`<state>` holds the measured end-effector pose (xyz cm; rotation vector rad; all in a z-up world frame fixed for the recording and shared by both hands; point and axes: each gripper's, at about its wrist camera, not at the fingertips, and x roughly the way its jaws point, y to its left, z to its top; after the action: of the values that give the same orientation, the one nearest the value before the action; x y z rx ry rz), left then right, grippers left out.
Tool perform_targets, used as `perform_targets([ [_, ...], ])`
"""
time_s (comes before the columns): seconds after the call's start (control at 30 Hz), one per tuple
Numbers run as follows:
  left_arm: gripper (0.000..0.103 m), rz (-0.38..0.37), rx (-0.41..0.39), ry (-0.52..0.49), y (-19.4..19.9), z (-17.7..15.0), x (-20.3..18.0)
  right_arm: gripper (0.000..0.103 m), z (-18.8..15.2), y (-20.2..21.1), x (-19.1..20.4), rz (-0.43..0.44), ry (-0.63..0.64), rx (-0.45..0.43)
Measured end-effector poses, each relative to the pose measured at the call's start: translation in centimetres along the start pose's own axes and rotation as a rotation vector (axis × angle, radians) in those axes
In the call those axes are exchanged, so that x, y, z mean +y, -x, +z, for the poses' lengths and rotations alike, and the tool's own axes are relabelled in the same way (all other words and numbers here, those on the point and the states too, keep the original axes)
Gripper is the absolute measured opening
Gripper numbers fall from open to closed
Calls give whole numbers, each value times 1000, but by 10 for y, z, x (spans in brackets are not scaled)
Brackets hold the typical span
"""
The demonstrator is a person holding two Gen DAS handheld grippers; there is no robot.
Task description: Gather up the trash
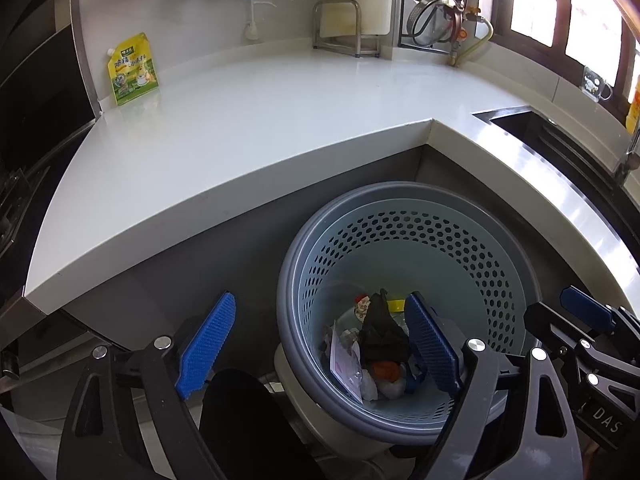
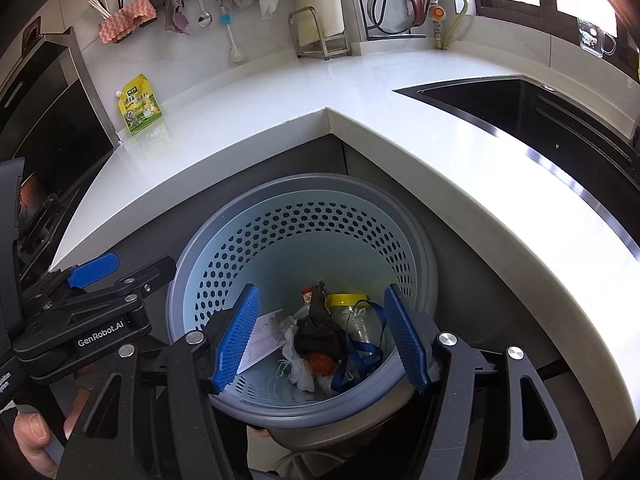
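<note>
Both tongs — left tongs (image 1: pixel 320 344) and right tongs (image 2: pixel 324 336) — hang spread and empty over the trash basket (image 2: pixel 280 416), tucked under the desk's (image 1: pixel 248 128) inner corner; trash (image 2: pixel 316 344) lies inside. A yellow pouch (image 1: pixel 131 69) stands at the desk's far left edge.

Left claw (image 1: pixel 320 340) gapes empty above trash basket (image 1: pixel 404 240)
</note>
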<state>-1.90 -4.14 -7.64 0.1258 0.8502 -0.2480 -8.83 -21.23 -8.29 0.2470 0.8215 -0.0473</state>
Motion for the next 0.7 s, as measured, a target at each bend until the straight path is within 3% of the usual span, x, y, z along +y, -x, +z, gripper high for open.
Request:
perform_targets([
  [0.27,94,4,-7,3,3,-1,1,66,-1,3,3,-18,13,-18],
  [0.7,96,5,-23,18,9,-1,5,67,0,9,1,-37,17,-37],
])
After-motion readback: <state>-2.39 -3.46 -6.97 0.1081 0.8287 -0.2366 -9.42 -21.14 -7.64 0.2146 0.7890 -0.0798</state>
